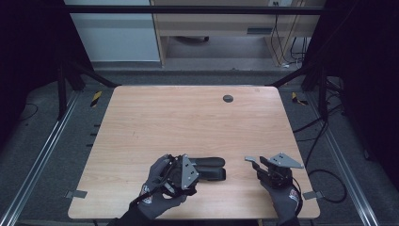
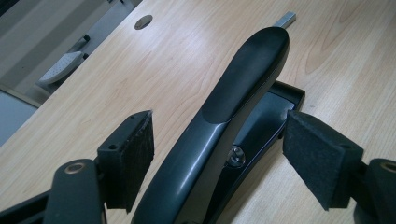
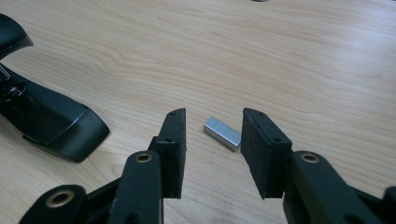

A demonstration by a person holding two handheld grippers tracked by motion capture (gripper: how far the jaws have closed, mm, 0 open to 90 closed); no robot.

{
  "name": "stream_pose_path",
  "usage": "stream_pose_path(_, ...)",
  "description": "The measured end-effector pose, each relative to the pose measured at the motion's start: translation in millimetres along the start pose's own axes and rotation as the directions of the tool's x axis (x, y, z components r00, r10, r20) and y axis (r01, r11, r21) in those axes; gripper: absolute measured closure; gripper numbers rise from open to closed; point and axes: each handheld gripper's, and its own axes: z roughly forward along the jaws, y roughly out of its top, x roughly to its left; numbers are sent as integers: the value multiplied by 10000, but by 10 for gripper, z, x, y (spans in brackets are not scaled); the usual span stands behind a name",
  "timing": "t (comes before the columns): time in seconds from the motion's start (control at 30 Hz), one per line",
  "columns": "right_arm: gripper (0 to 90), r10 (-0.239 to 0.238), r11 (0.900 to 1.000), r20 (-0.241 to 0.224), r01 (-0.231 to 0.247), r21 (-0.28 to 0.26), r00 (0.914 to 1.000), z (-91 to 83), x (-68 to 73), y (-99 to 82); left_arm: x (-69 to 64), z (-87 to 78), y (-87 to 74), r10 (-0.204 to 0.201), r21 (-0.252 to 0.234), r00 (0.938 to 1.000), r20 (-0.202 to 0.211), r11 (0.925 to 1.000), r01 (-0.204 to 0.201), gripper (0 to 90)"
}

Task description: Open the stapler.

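Black plastic and metal, the one long-handled stapler lies flat on the pale wooden worktop. The left gripper straddles its rear with both fingers spread wide, pads clear of the handle, gripping nothing. Just beyond the stapler's nose lies the one small silver strip of staples. The right gripper sits around that strip, fingers partly open and not touching it. Judging by this, loading has barely begun: the strip remains ungrasped, the stapler unopened.
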Motion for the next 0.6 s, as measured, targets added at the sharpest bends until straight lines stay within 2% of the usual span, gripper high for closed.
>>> stream_pose_path(0.3,657,-14,10000,-124,14,27,9999,3,14,5,-70,93,54,199,212,9998,51,9996,-200,243)
stream_pose_path(0.6,665,-36,10000,-148,36,38,9999,5,16,4,-134,152,133,671,366,9977,-112,9971,-666,239)
